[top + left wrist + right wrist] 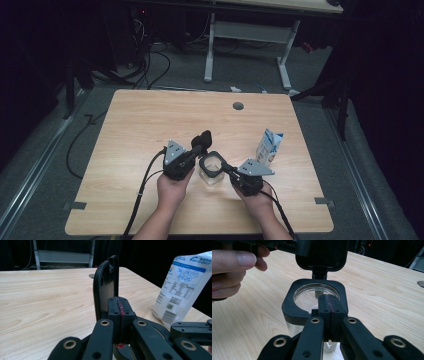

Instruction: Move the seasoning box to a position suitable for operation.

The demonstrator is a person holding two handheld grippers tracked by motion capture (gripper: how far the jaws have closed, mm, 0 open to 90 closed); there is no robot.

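A clear jar (211,176) with a black square collar (289,302) stands on the table near the front edge, between my two grippers. Its black flip lid (203,138) is hinged up and stands upright at the far side (322,255). My left gripper (119,300) is shut, and the raised lid (106,285) rises just beyond and left of its tips. My right gripper (329,298) is shut too, with its tips over the near edge of the collar. I cannot tell whether they touch the collar. The jar looks empty through its opening (308,296).
A white and blue printed pouch (269,146) stands upright to the right of the jar (182,287). A round grey grommet (238,106) sits near the table's far edge. Fingers of the person's left hand (232,262) hold the left gripper close by the lid.
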